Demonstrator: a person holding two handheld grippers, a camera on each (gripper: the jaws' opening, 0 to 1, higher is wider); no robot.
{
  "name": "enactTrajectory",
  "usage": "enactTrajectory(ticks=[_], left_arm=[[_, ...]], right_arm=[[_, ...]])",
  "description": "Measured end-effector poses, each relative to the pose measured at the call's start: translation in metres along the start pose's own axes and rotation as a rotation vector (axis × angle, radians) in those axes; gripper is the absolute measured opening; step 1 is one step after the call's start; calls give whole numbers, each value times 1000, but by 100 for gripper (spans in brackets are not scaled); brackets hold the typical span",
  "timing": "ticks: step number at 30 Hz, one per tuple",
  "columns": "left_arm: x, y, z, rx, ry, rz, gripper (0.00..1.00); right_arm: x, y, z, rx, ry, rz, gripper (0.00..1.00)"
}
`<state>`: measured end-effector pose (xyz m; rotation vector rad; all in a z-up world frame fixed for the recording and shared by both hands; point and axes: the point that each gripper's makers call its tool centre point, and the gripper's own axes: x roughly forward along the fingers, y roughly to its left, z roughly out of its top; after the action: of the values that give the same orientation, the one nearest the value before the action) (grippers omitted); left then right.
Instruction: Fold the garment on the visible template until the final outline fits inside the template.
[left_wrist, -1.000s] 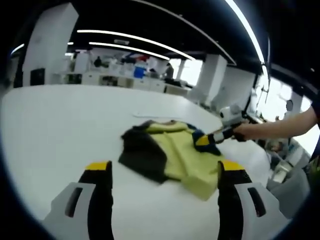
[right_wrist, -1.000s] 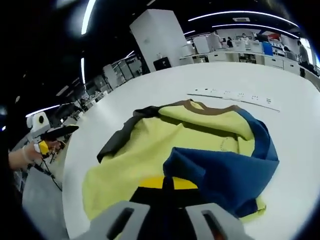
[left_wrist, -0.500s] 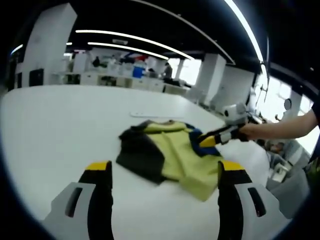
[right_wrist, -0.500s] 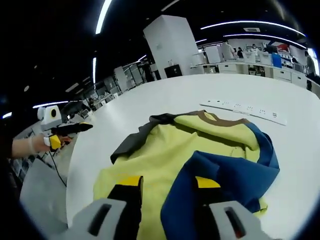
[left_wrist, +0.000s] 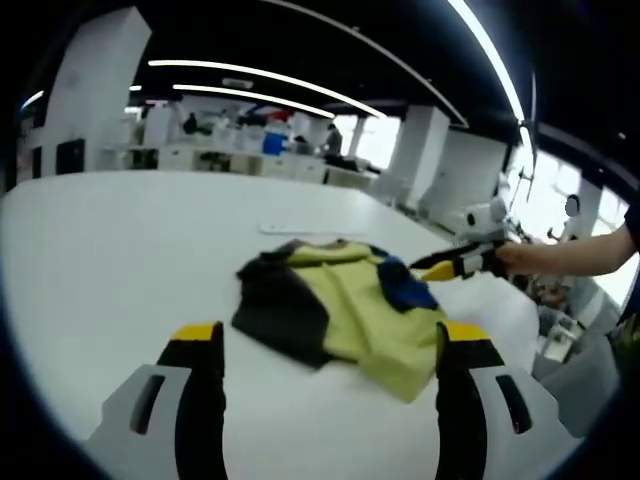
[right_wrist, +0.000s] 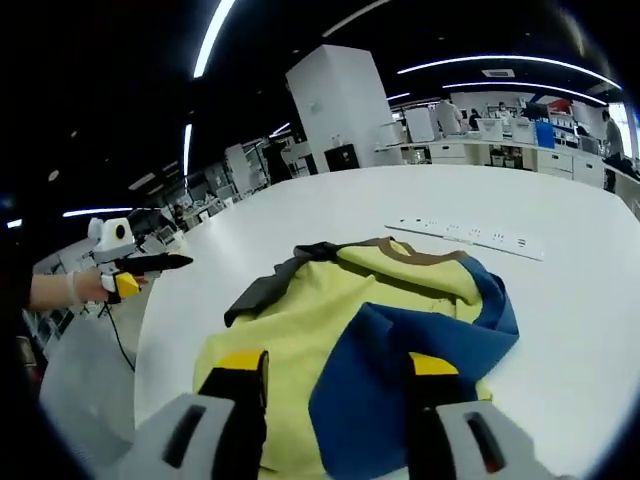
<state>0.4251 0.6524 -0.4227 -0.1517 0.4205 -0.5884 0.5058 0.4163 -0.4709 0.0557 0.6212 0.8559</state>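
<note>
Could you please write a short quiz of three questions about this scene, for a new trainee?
1. True or false: the right gripper holds the blue sleeve between its jaws.
2. Which sleeve lies folded over the yellow body of the garment? A) dark grey B) blue C) red
3. Fill in: beyond the collar, a long white ____ lies on the table.

Key:
1. False; its jaws stand open and apart from the cloth.
2. B
3. strip

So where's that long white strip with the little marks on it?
The white strip lies flat on the white table, just beyond the collar end of the yellow and blue shirt; in the right gripper view it sits upper right.
</note>
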Motion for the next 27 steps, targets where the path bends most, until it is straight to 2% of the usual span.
enactTrajectory(ticks=[8, 11, 24, 27], left_arm=[[4, -2, 0, 1, 2, -10, 84], [5, -3, 0, 1, 2, -13, 84], [3, -2, -2, -2, 10, -7, 84], [3, -1, -3, -2, 13, -6, 84]], right_arm=[[-20, -27, -13, 38, 6, -60, 55], [-25, -37, -23, 54, 22, -81, 55], [-30, -41, -44, 107, 49, -110, 49], [-30, -43, -45, 121, 48, -113, 43]])
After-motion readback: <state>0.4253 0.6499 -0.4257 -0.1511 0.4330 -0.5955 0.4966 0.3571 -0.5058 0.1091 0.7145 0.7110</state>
